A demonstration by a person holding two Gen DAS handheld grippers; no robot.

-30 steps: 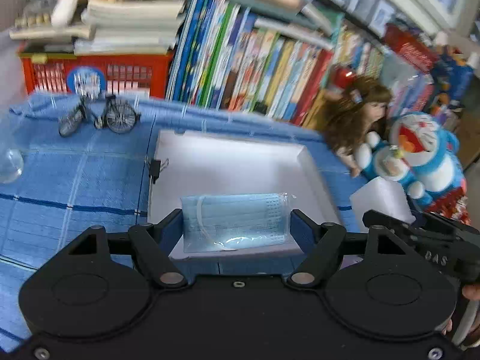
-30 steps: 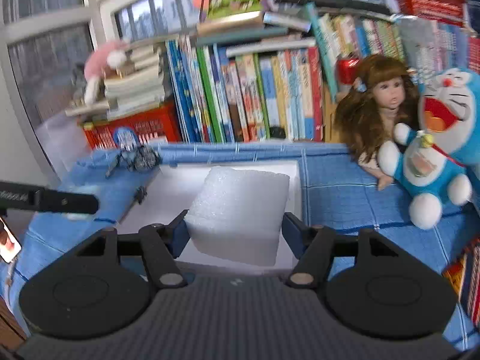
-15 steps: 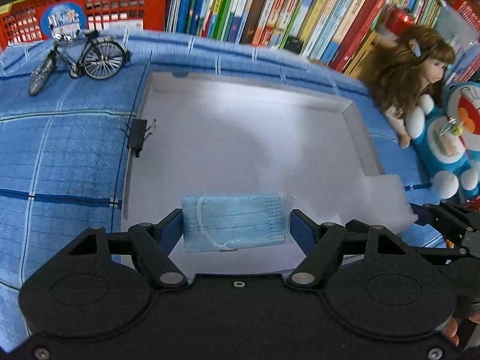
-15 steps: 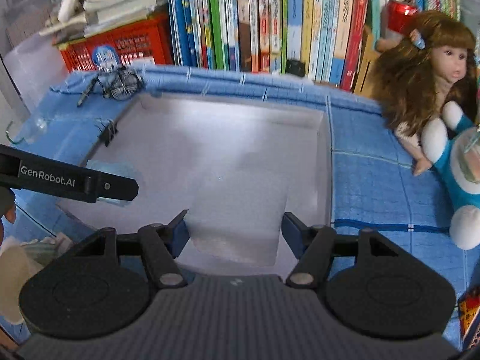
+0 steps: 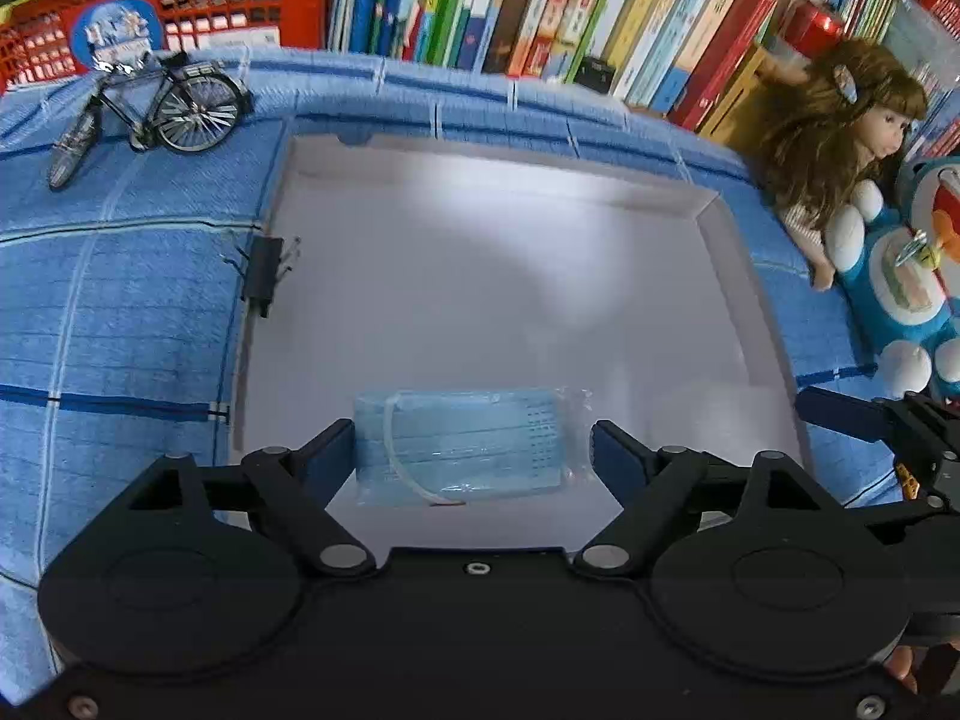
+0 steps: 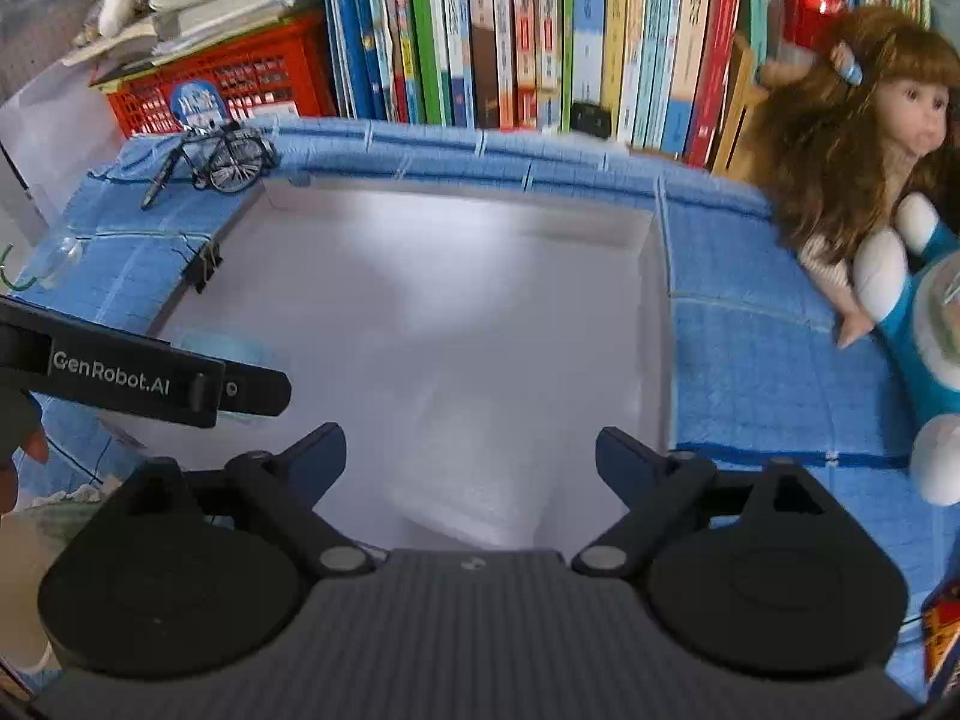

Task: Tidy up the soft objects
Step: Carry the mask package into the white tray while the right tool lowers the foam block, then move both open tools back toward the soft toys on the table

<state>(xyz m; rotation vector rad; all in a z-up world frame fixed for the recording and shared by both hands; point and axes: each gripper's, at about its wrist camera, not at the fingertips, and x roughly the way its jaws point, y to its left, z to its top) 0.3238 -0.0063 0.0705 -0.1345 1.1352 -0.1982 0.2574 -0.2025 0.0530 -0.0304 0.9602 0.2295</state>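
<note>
A shallow white tray (image 5: 510, 192) lies on the blue cloth. My left gripper (image 5: 471, 450) is shut on a blue face mask in a clear wrapper (image 5: 462, 450), just above the tray's near left part. My right gripper (image 6: 471, 456) stands open over the tray's (image 6: 456, 210) near right part. The white foam sheet (image 6: 480, 480) lies on the tray floor between and below its fingers, free of them. The left gripper's finger (image 6: 162, 375) shows at the left of the right wrist view, with the mask (image 6: 240, 354) behind it.
A model bicycle (image 5: 156, 102) and a black binder clip (image 5: 264, 270) sit at the tray's left. A doll (image 5: 840, 126) and a blue plush cat (image 5: 912, 276) stand at the right. Books (image 5: 540, 6) and a red basket (image 5: 180, 12) line the back.
Both grippers came forward and down over the tray. The right gripper opened and let the foam sheet down onto the tray floor. The left gripper still holds the mask.
</note>
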